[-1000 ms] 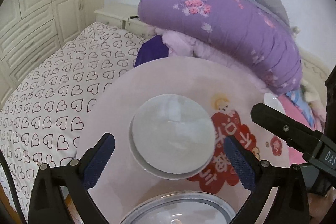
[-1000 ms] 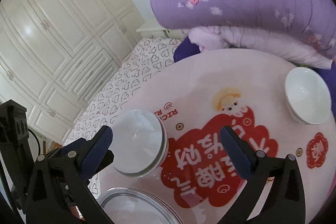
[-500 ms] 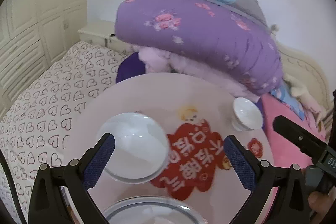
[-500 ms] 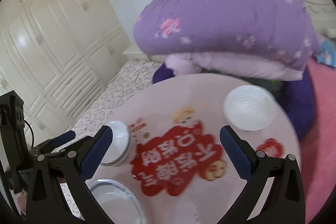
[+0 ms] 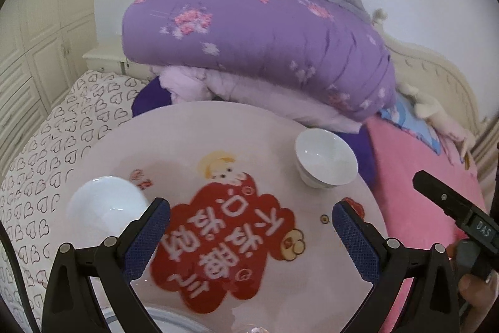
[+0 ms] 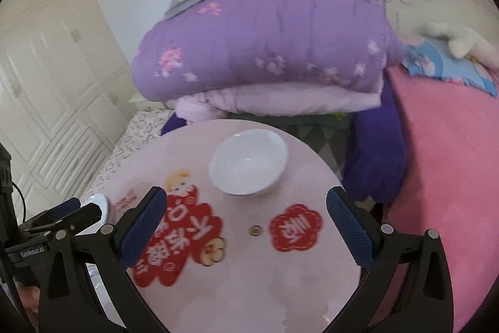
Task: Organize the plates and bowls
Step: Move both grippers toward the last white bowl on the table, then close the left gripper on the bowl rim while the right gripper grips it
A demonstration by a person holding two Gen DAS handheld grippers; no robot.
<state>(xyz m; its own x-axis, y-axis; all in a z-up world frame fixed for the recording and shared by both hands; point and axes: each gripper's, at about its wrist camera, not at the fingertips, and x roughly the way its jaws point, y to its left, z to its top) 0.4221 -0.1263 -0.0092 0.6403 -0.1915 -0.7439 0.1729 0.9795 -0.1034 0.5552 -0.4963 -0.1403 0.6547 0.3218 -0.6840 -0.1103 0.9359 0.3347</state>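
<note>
The right gripper [image 6: 244, 223] hangs wide open and empty over the table [image 6: 280, 286], lined up with the lone bowl [image 6: 248, 166] near the far edge. The left gripper [image 5: 251, 227] is equally spread, holding nothing, with the stacked bowls [image 5: 106, 208] just left of it. The likely step is fetching the lone bowl: one finger should go inside the rim, one outside, closing gently, since glazed ware probably slips.
</note>
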